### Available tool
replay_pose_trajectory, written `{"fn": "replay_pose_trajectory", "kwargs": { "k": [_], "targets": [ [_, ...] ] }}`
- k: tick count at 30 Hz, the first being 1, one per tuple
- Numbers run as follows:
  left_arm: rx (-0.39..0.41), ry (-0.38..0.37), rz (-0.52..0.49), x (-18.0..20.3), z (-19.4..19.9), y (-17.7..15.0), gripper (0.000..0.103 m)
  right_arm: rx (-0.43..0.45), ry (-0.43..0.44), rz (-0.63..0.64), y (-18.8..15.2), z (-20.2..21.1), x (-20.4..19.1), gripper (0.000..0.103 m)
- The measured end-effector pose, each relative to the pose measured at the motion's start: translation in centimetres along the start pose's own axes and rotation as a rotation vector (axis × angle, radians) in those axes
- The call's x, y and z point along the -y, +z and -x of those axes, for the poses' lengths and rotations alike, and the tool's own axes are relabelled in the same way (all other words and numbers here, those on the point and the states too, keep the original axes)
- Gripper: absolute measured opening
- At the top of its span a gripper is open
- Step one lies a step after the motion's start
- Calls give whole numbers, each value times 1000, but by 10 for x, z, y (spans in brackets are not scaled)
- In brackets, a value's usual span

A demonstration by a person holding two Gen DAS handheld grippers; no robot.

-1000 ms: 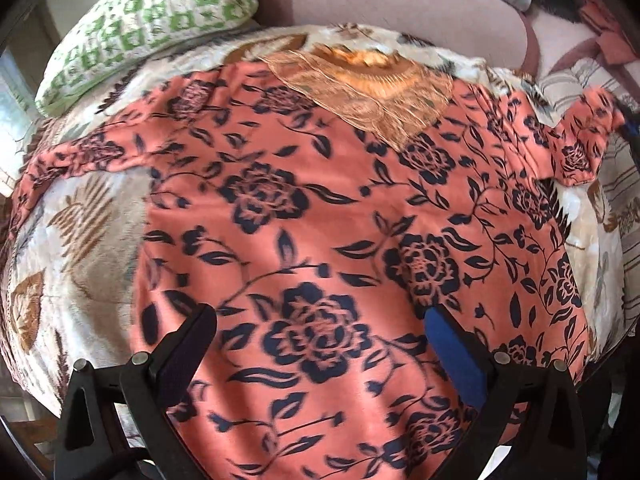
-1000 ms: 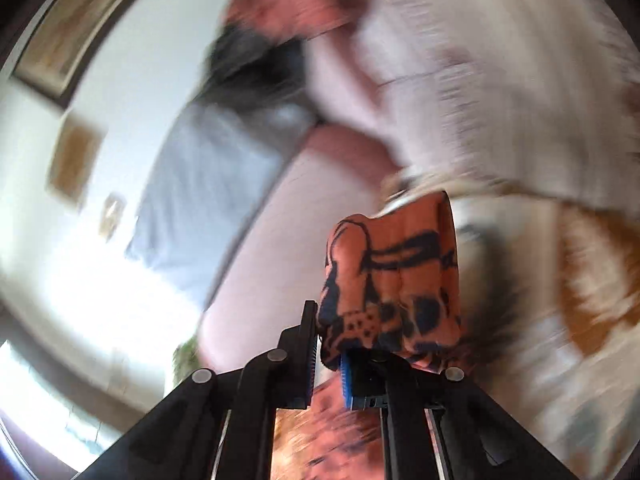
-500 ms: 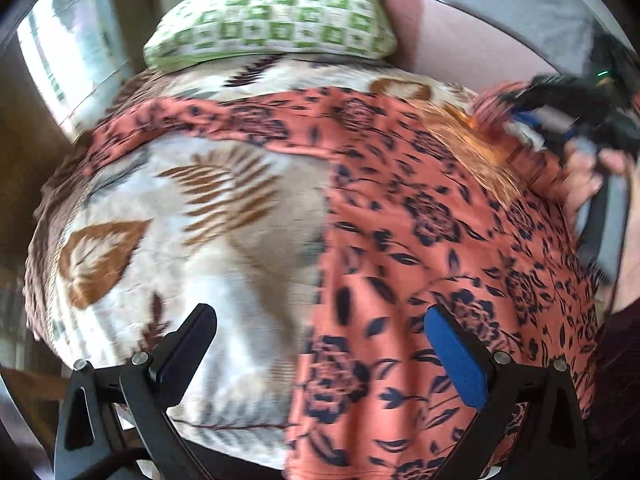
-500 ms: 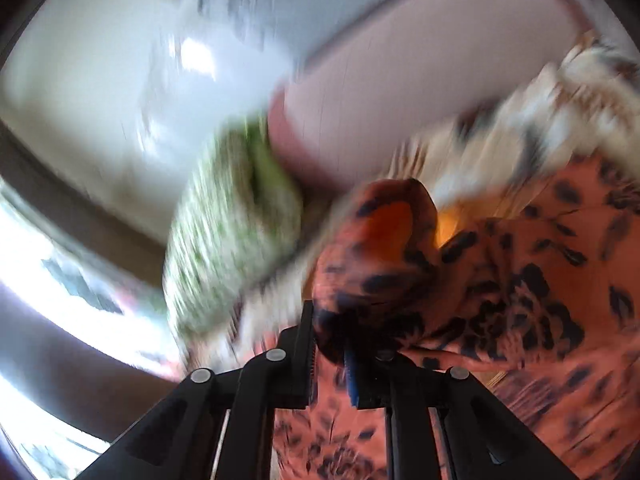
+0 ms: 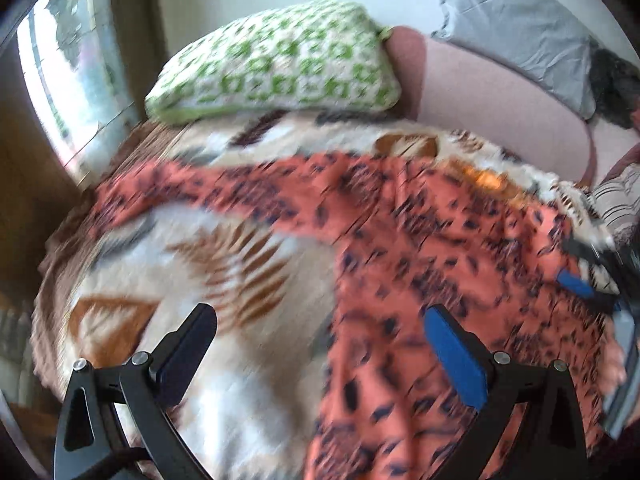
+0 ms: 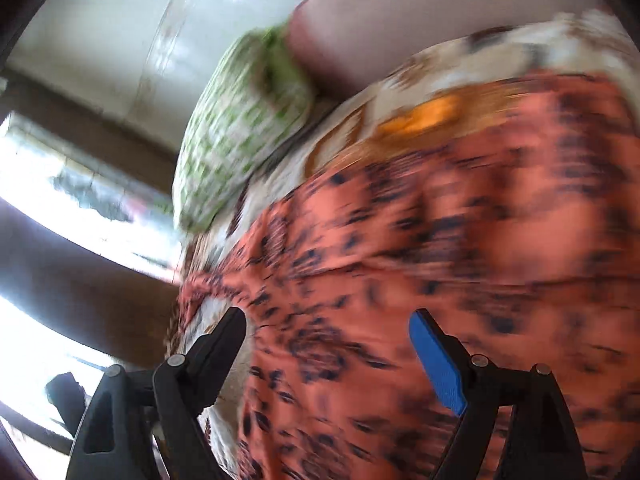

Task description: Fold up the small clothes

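Note:
A coral garment with a dark flower print lies spread on a beige leaf-patterned blanket. One sleeve reaches out to the left, and a gold embroidered neck patch shows at the far side. My left gripper hangs open above the garment's left edge, with nothing between its fingers. In the left wrist view my right gripper shows blurred at the garment's right side. In its own view the right gripper is over the garment, its jaws opening with no cloth pinched in them.
A green-and-white pillow lies at the head of the blanket against a pink padded back. Grey cloth hangs over that back. A bright window is on the left, and striped fabric on the right.
The right gripper carried the pinched sleeve across over the garment, then let it go and opened. The left gripper, still open, swung toward the garment's left edge.

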State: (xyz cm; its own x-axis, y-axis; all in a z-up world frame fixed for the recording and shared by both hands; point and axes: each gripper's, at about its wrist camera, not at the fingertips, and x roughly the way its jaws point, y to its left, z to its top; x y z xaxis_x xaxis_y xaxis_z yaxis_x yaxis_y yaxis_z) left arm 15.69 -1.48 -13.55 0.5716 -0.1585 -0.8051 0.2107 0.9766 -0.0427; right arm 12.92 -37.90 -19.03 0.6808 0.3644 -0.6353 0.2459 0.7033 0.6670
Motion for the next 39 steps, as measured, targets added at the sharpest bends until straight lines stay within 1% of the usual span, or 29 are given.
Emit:
{"fn": "replay_pose_trajectory", "kwargs": {
  "k": [1, 3, 4, 5, 6, 7, 8, 9, 10, 11, 12, 13, 15, 16, 18, 19, 20, 22, 23, 24, 27, 29, 32, 34, 36, 37, 38, 39],
  "targets": [
    [12, -18, -6, 7, -8, 10, 102, 31, -12, -16, 2, 18, 16, 86],
    [22, -55, 1, 21, -31, 31, 96, 89, -22, -68, 6, 54, 50, 86],
    [21, -62, 5, 27, -39, 39, 85, 114, -14, -99, 7, 66, 63, 86],
    [17, -72, 7, 34, -51, 48, 71, 146, 11, -141, 9, 77, 78, 85],
    [9, -89, 7, 39, -61, 54, 64, 199, 60, -206, 8, 92, 101, 85],
    [-10, -119, 7, 45, -74, 62, 55, 232, 86, -252, 9, 100, 118, 83],
    [-32, -144, 6, 52, -87, 69, 52, 247, 92, -288, 9, 104, 132, 81],
    [-59, -147, 6, 57, -101, 75, 51, 253, 96, -362, 12, 106, 151, 77],
    [-74, -139, 12, 62, -112, 79, 47, 247, 126, -440, 15, 103, 165, 71],
    [-82, -134, 16, 65, -120, 79, 41, 241, 165, -486, 17, 101, 174, 70],
    [-90, -134, 12, 70, -127, 81, 39, 232, 221, -545, 22, 97, 184, 66],
    [-105, -134, -5, 76, -136, 83, 36, 224, 241, -592, 28, 92, 191, 61],
    [-163, -129, -43, 91, -157, 83, 28, 205, 213, -595, 37, 84, 191, 57],
    [-186, -127, -47, 95, -166, 84, 21, 190, 205, -586, 42, 79, 188, 54],
    [-232, -125, -36, 100, -182, 81, 15, 157, 220, -566, 47, 67, 179, 53],
    [-244, -130, -28, 103, -188, 79, 9, 138, 209, -556, 50, 61, 174, 53],
    [-244, -142, -27, 105, -191, 77, 7, 129, 186, -548, 50, 51, 170, 53],
    [-227, -147, -38, 109, -191, 74, 4, 113, 126, -536, 52, 44, 170, 53],
    [-222, -153, -43, 110, -191, 73, 2, 102, 84, -536, 52, 39, 170, 53],
    [-220, -161, -42, 110, -190, 73, 1, 86, 44, -536, 54, 34, 173, 53],
    [-193, -192, -18, 103, -181, 80, 0, 70, 42, -551, 55, 27, 179, 54],
    [-161, -204, 1, 93, -165, 84, 0, 62, 32, -536, 57, 27, 177, 54],
    [-127, -193, 21, 76, -150, 90, 0, 63, 27, -527, 55, 25, 174, 55],
    [-122, -186, 12, 68, -146, 92, 0, 65, 36, -535, 53, 27, 175, 55],
    [-150, -188, 19, 64, -150, 91, 8, 66, 44, -543, 53, 24, 175, 55],
    [-171, -201, 42, 64, -154, 91, 26, 64, 47, -542, 50, 27, 177, 55],
    [-195, -221, 70, 64, -158, 88, 49, 61, 50, -541, 50, 28, 178, 55],
    [-203, -225, 82, 67, -162, 88, 59, 59, 51, -538, 50, 27, 177, 55]
  ]
}}
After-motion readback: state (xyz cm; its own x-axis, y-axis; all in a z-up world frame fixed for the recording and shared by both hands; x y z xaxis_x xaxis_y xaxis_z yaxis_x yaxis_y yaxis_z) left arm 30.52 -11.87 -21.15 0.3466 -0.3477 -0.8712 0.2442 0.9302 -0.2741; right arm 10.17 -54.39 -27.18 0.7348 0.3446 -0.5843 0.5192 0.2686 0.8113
